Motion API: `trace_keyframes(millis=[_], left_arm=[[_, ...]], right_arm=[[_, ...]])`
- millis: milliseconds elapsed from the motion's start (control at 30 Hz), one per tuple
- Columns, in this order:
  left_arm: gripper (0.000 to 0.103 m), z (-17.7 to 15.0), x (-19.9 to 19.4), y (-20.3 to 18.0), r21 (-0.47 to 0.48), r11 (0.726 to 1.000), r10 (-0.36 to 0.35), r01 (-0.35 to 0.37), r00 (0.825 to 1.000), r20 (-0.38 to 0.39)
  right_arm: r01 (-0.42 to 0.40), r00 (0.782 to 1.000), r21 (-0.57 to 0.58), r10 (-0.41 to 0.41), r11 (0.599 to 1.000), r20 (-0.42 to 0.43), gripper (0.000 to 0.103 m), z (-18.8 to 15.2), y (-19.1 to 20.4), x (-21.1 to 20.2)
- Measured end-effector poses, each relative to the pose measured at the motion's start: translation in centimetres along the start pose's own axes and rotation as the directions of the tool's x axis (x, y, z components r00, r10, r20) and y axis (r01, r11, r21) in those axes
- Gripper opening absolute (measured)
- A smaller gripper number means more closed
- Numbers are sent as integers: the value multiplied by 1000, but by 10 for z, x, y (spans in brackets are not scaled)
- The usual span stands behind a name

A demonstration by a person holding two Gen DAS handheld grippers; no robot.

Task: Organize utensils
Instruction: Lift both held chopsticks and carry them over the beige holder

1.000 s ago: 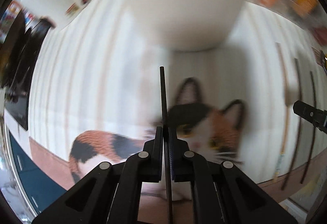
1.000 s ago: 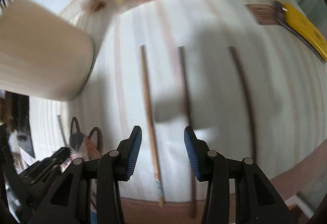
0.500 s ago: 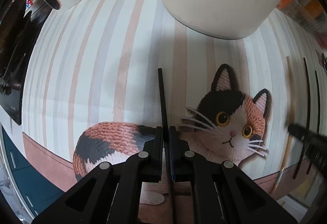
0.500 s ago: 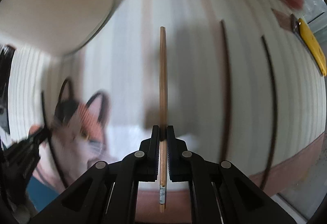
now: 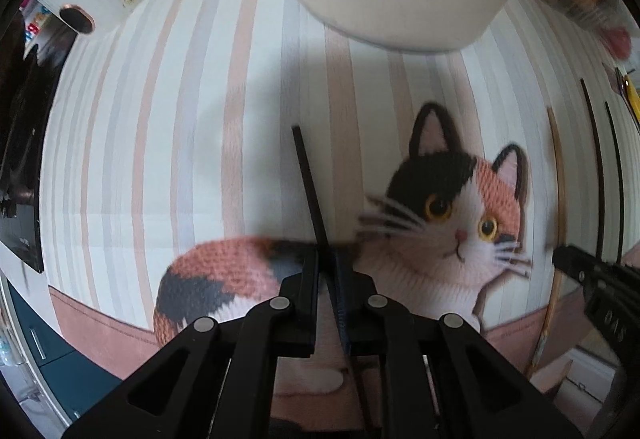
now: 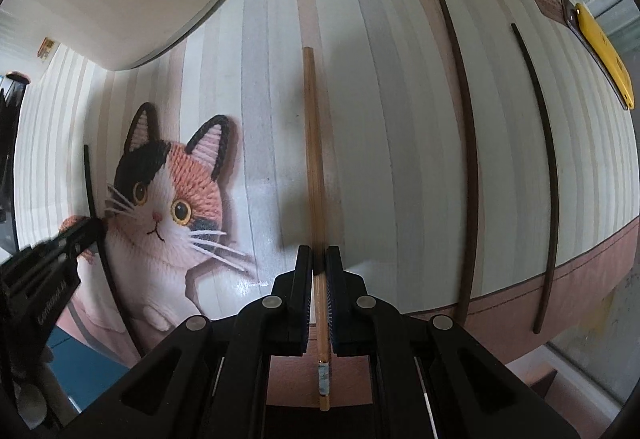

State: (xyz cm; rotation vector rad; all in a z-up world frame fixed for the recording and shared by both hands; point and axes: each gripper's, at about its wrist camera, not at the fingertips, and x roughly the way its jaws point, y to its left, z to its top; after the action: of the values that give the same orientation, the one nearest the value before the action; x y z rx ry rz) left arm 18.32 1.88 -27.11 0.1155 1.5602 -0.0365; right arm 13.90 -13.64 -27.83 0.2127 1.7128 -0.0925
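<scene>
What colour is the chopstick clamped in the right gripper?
Light bamboo-tan wooden chopstick, shut in the right gripper; clearest in the right wrist view.

Two black hand-held grippers, left (image 5: 329,271) and right (image 6: 319,271). Made of flat black bars, with round silver screws at the joints. Blue ribbed pads (image 6: 331,303) on the inside of the fingers. Small pale letters on the side of the left one, too blurry to read.
</scene>
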Motion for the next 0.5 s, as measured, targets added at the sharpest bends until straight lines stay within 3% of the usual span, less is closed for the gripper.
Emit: trace_keyframes(millis=[100,500], left_arm=[[8,-4,1,3,-3,1000,-24,24,999,-24],[4,-2,-3,19,-60,997,-41,41,999,7]], right_arm=[[1,1000,15,-1,1000,-10,8,13,-1,2],[-9,1000,26,9,1000,-19,8,64,-4,2]])
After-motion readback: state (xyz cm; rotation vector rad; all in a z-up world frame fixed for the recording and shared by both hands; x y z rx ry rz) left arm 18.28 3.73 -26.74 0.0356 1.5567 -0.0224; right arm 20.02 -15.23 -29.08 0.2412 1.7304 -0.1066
